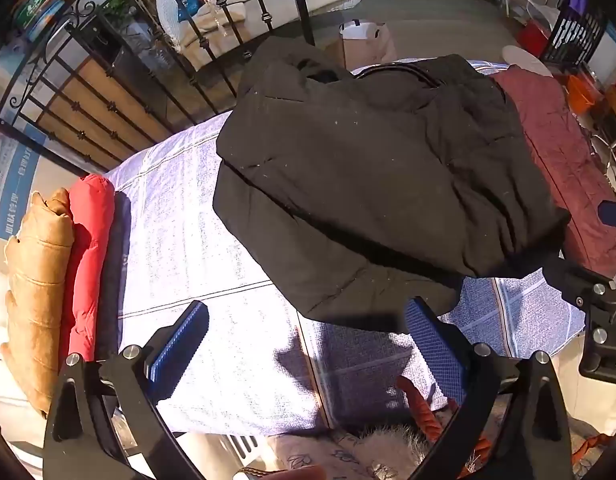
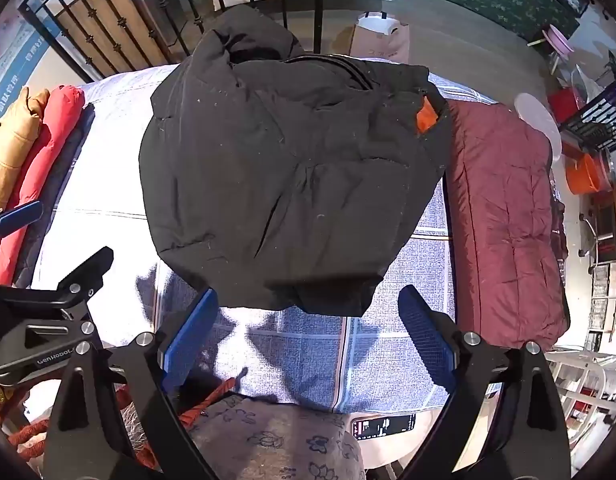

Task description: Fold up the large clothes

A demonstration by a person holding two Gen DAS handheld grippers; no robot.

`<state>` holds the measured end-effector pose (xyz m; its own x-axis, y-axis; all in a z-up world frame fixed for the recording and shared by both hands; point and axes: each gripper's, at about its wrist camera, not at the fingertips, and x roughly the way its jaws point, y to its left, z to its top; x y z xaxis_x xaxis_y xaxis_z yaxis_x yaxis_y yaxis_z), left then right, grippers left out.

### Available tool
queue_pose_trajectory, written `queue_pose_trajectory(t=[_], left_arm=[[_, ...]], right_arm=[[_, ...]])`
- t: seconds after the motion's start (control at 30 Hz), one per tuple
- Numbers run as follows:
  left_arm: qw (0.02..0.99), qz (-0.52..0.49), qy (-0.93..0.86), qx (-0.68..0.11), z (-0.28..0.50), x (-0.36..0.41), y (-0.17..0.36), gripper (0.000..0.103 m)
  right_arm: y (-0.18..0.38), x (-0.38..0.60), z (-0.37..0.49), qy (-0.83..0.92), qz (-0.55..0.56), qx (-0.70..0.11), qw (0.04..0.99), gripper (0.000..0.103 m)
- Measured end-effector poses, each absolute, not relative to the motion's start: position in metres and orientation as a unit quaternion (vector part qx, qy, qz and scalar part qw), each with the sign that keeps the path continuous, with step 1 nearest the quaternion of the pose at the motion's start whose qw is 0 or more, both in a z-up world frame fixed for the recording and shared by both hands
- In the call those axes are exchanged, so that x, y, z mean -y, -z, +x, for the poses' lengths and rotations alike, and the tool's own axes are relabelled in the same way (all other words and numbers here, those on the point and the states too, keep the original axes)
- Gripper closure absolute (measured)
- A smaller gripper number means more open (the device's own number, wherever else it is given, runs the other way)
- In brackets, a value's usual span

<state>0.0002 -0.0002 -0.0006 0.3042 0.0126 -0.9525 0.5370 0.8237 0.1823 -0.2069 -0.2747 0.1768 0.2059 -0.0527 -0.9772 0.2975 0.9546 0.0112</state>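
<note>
1. Left wrist view: left gripper (image 1: 305, 338) spread wide, gripping nothing, above the checked sheet (image 1: 211, 248). Folded black padded coat (image 1: 372, 184) mid-bed, hem just past the fingertips. Rolled tan jacket (image 1: 37, 284) and red jacket (image 1: 89, 256) along the left edge; bare sheet between them and the coat. Maroon quilt (image 1: 564, 168) partly hidden behind the coat.
2. Right wrist view: right gripper (image 2: 310, 326) likewise spread and empty, coat hem (image 2: 299, 300) between its fingertips. Orange patch (image 2: 426, 117) seen only here. Maroon quilt fully shown, touching the coat's right side. Coat's far edge lost against the iron bedframe (image 2: 243, 0).
</note>
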Motion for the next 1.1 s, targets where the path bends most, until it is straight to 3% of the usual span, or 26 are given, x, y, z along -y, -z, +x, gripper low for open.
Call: queue_pose_trajectory(t=[1.1], left_arm=[[0.764,0.248,0.164,-0.573,-0.001,-0.008,0.010,0.006]], right_arm=[[-0.173,0.274,-0.209,0.109,0.107,-0.621,0.769,0.013]])
